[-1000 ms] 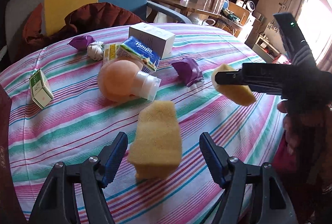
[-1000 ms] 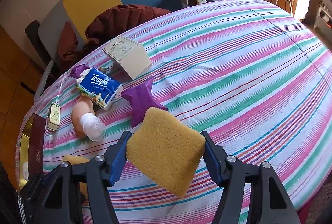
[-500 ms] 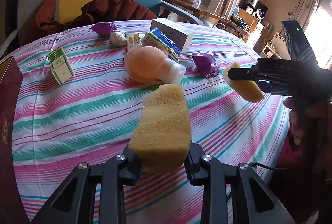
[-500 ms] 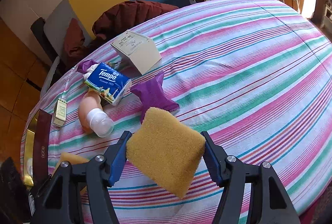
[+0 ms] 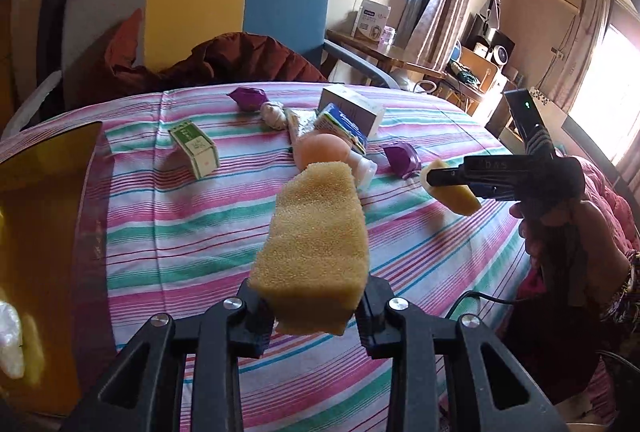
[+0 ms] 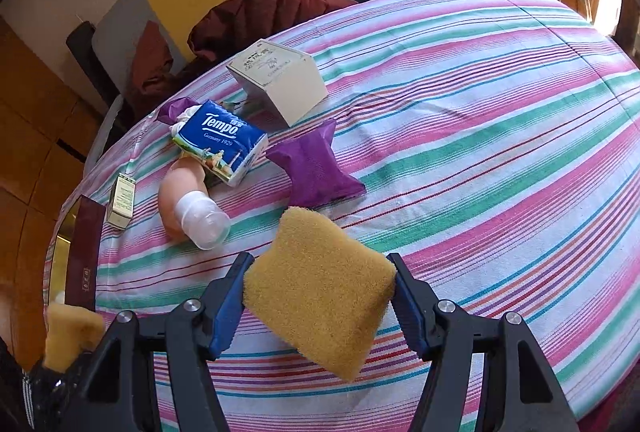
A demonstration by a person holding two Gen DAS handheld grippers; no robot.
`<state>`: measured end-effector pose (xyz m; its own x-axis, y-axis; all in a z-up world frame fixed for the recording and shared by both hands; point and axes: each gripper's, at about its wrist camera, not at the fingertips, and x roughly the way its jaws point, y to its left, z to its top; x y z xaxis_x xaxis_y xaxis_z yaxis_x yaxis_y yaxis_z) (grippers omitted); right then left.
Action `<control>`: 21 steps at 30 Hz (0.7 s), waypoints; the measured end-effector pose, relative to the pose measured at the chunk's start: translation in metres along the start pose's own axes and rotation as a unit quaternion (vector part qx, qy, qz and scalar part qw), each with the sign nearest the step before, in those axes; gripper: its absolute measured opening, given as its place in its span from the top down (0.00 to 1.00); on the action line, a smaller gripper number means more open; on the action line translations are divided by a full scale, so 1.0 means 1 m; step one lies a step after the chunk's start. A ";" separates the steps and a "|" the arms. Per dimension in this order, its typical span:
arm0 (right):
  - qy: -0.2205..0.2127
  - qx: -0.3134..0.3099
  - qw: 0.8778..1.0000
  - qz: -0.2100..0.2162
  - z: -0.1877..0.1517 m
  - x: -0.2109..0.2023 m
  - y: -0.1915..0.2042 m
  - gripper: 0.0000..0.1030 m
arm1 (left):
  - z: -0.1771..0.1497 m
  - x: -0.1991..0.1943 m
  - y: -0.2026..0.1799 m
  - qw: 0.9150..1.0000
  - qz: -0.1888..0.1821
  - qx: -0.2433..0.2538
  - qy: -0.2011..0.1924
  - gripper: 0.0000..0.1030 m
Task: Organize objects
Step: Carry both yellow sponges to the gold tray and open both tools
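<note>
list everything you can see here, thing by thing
sponge: 2, yellow, one clamped in the left gripper, one in the right gripper
tissue pack: 1, blue, leaning on the bottle
bottle: 1, peach with clear cap, lying mid-table
purple packet: 2, one by the tissues, one at the far edge
white box: 1, behind the tissues
green-white box: 1, left side
dark red box: 1, left edge
tablecloth: 1, striped
chair: 1, grey, yellow and blue
left gripper: 1, black
right gripper: 1, black, blue pads
</note>
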<state>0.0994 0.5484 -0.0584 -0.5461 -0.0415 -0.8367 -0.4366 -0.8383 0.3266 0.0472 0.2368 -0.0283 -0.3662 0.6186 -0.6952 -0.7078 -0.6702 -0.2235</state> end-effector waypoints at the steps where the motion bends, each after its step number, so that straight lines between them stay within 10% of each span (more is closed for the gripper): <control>1: -0.002 -0.002 1.000 -0.001 0.000 0.000 0.001 0.35 | 0.000 -0.004 0.006 1.000 0.005 -0.006 -0.003 0.68; 21: -0.052 -0.124 0.991 0.021 -0.008 -0.013 0.055 0.35 | -0.005 -0.046 0.185 0.972 0.130 -0.193 -0.009 0.68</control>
<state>0.0885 0.4986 -0.0330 -0.6364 -0.0344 -0.7706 -0.2289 -0.9456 0.2312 -0.0639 0.0817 -0.0411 -0.5154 0.4115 -0.7516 -0.3115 -0.9071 -0.2831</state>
